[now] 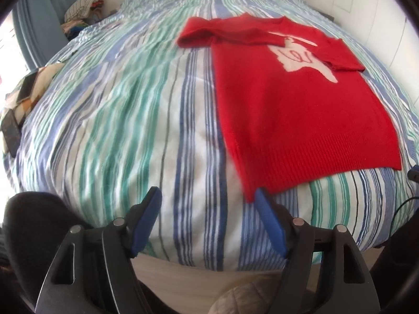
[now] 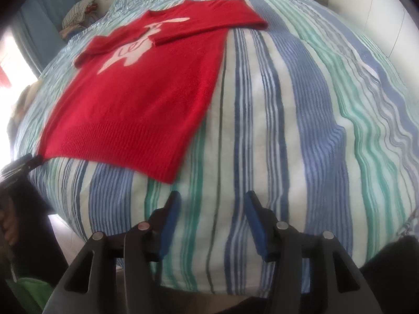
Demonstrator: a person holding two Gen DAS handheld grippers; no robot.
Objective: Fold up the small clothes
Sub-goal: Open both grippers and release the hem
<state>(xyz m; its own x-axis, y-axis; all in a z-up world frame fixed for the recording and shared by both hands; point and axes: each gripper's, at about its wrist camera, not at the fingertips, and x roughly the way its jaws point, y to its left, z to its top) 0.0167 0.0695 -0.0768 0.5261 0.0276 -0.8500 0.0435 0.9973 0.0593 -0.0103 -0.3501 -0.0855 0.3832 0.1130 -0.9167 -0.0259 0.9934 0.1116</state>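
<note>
A small red knit sweater (image 1: 296, 99) with a white animal figure lies flat on the striped bed, both sleeves folded across its chest. It also shows in the right wrist view (image 2: 136, 99). My left gripper (image 1: 207, 196) is open and empty, just short of the sweater's near left hem corner. My right gripper (image 2: 212, 198) is open and empty, just right of the near right hem corner. The left gripper's tip (image 2: 28, 162) shows at the hem's left corner in the right wrist view.
The bed cover (image 1: 131, 120) has blue, green and white stripes. A pile of clothes (image 1: 83, 7) sits at the far left by a blue curtain. Dark flat objects (image 1: 11, 130) lie on a patterned cloth at the left edge. White cupboards stand on the right.
</note>
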